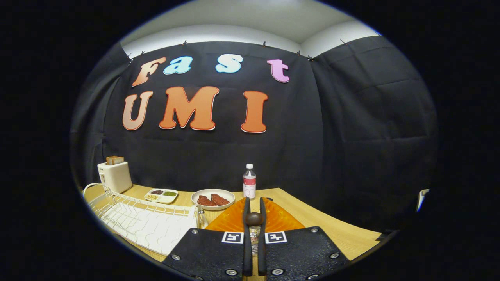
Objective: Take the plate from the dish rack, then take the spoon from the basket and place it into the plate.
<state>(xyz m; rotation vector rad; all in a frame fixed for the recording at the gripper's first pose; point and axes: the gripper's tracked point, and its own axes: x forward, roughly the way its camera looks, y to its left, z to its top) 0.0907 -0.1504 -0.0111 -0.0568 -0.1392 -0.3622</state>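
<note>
Orange and ribbed, the translucent plastic plate is lying flat on the pale wooden table, directly under and ahead of your gripper. Your fingers are standing nearly together, and between them they are pinching a dark, rounded spoon; both fingers are pressing on it from either side, and it is hanging just above the plate's surface. Whether it is touching the plate, you cannot tell from here.

To the left of your fingers, the white wire dish rack with its white ridged drainer tray is sitting along the table's near edge. The basket is not something you can make out clearly; a small metal part is showing at the rack's right end, just beside the plate.

Beyond the plate, a round white dish is holding two reddish-brown pieces of meat. Next to it on the left, a small white divided tray is holding dark, green and yellowish fillings. Further left, a cream toaster is standing with two slices of toast sticking up. A clear plastic bottle with a white cap and red label is standing upright just beyond your fingertips.
</note>
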